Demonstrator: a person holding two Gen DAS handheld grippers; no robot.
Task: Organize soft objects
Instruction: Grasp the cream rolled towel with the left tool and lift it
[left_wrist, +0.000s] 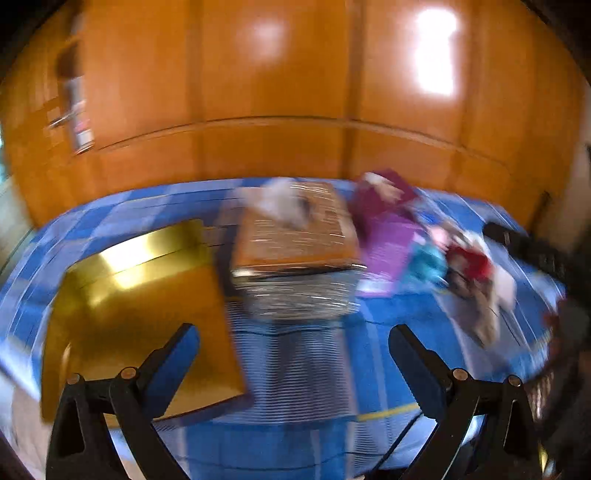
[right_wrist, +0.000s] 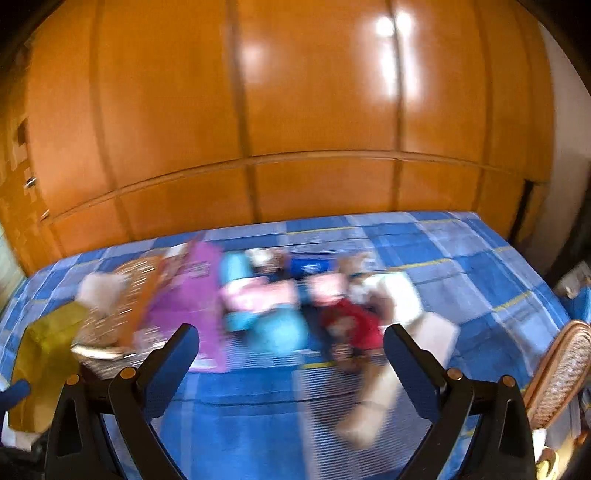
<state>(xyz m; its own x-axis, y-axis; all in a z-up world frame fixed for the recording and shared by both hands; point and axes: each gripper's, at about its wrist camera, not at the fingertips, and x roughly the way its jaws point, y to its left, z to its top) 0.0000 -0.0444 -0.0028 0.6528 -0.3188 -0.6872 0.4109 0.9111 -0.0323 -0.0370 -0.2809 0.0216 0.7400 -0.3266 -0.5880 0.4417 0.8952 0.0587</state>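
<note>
Both views are motion-blurred. A heap of soft toys lies on a blue checked bedspread (right_wrist: 258, 424): a white plush with a red part (right_wrist: 354, 325), a teal one (right_wrist: 280, 328) and a pink one (right_wrist: 258, 295). In the left wrist view the same heap (left_wrist: 469, 266) lies at the right. A white plush (left_wrist: 280, 203) sits on a brown box (left_wrist: 295, 236). My left gripper (left_wrist: 293, 332) is open and empty above the bedspread (left_wrist: 314, 369). My right gripper (right_wrist: 291, 332) is open and empty just short of the toys.
A gold box lid (left_wrist: 140, 314) lies at the left, also in the right wrist view (right_wrist: 44, 362). A purple box (left_wrist: 388, 236) stands beside the brown box. A wooden wardrobe wall (right_wrist: 295, 110) runs behind the bed. A wicker chair (right_wrist: 561, 373) is at the right edge.
</note>
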